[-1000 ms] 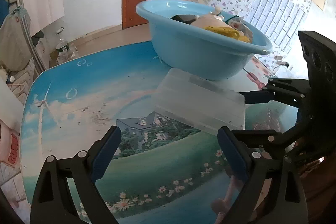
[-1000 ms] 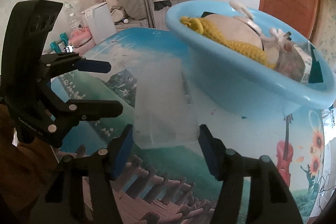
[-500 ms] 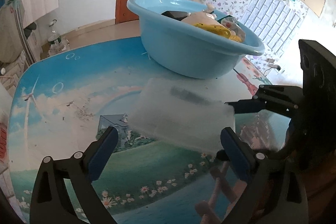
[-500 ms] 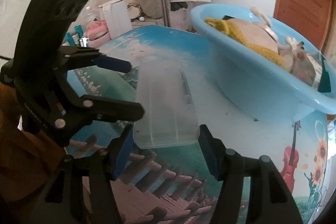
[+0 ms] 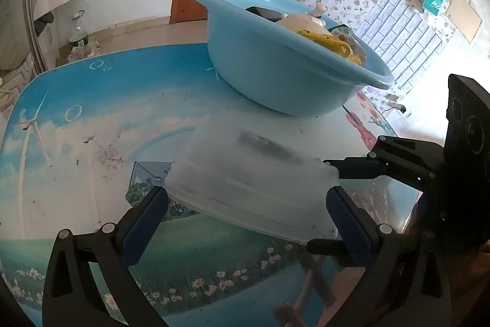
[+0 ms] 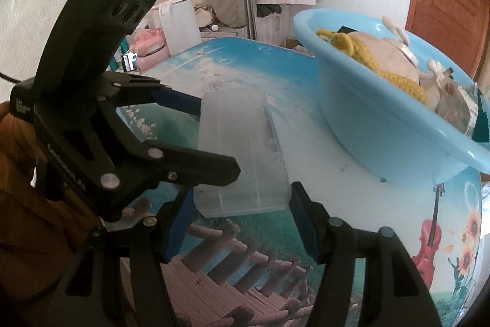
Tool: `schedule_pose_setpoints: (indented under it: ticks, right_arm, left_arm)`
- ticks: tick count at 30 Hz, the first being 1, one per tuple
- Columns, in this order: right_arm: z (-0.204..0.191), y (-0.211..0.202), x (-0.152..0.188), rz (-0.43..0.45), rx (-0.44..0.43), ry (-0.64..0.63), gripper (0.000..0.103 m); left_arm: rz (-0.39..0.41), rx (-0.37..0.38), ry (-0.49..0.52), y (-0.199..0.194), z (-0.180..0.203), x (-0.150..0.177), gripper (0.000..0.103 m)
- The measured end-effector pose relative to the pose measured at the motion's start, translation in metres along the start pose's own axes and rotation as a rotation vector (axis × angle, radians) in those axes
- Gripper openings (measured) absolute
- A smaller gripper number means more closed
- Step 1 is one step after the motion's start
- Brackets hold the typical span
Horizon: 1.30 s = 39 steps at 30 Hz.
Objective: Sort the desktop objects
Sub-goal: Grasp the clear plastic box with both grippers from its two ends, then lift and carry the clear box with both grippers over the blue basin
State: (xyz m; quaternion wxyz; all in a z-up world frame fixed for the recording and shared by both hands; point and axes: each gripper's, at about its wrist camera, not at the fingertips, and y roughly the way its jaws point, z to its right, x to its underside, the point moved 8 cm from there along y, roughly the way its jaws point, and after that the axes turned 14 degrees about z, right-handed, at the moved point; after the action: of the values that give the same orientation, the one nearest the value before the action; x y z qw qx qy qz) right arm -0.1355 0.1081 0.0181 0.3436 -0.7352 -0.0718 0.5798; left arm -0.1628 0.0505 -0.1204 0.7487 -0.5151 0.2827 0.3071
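Right gripper (image 6: 242, 204) clamps a frosted box (image 6: 242, 149) above the counter (image 5: 92, 118); left gripper (image 5: 245, 213), jaws just widened, straddles it beside the basin (image 5: 275, 75).

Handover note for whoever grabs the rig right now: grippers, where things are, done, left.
Right gripper: shut on the near end of the clear box, holding it over the table.
Left gripper: its jaws have just been opening and now stand wide around the box's long side; whether a pad touches cannot be told.
Blue basin stands on the table behind the box, filled with a yellow knit piece, a plush toy and other bits.
Done: box picked up, lid closed.
Left, likely: set the box down or open it, then sort the basin's contents. Nothing is sorted yet.
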Motion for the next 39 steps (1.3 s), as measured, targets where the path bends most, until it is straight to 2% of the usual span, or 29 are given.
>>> schedule_pose_setpoints:
  ticks: [7,12,28,39]
  right_arm:
    - [-0.002,0.004,0.002,-0.009,0.015,-0.013,0.061]
    - [0.0,-0.004,-0.003,0.021,0.027,-0.012,0.061]
    - [-0.002,-0.049,-0.05,0.199,0.065,-0.061,0.06]
    - [-0.006,-0.074,-0.08,0.308,0.088,-0.112,0.06]
  left_arm:
    - [0.015,0.005,-0.004,-0.002,0.001,0.002,0.101]
    - [0.037,0.032,-0.021,-0.01,0.004,-0.005,0.101]
    - [0.182,0.05,0.09,-0.063,0.037,-0.047,0.101]
    - [0.244,0.084,0.13,-0.075,0.058,-0.076,0.101]
